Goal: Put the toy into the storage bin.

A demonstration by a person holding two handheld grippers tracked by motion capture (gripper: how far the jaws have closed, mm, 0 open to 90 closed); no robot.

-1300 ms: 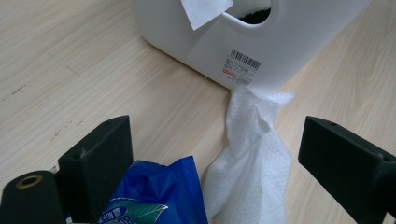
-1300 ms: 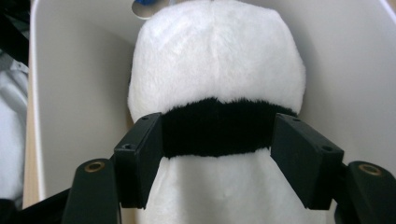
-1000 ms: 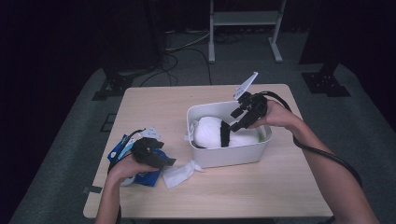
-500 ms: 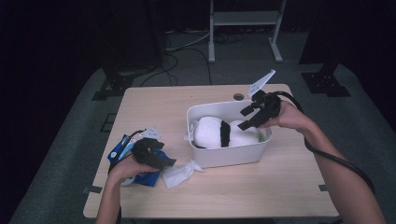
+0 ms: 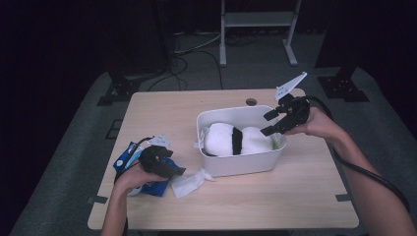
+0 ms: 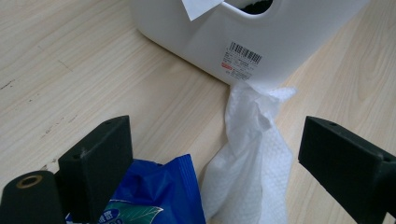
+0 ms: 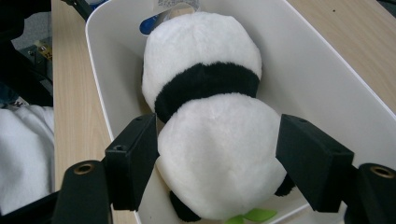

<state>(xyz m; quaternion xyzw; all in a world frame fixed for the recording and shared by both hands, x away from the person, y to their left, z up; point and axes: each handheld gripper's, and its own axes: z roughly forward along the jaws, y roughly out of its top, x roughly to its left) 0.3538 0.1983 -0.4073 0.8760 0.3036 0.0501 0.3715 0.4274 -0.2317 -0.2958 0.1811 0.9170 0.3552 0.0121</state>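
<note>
The desk (image 5: 162, 113) is a pale wood-grain slab with rounded corners, standing on grey carpet among dark stands and loose cables. On its middle sits a white plastic bin (image 5: 241, 162), smooth-walled and oblong with rounded corners; the left gripper view shows a barcode label (image 6: 243, 59) stuck on its near wall. Inside the bin lies a plush panda (image 7: 210, 121), soft and fuzzy, two rounded white lumps joined by a black band, with a scrap of green at its lower end. The right tool (image 5: 273, 122) hangs over the bin's right rim with its black jaws spread apart and empty, the plush showing between them in the right gripper view; against the frame a second ago, when it reached lower over the plush, it has drawn back up and to the right. The left tool (image 5: 172, 169) rests at the desk's left front corner, unchanged from before, its jaws wide apart and gripping nothing. Under and beside it lies a glossy blue packet (image 6: 144, 196) with a green leaf print, and just right of that a crumpled white tissue (image 6: 254, 149), dimpled in texture, whose far end touches the foot of the bin's wall. A small dark round spot (image 5: 251, 102) marks the desk behind the bin.
</note>
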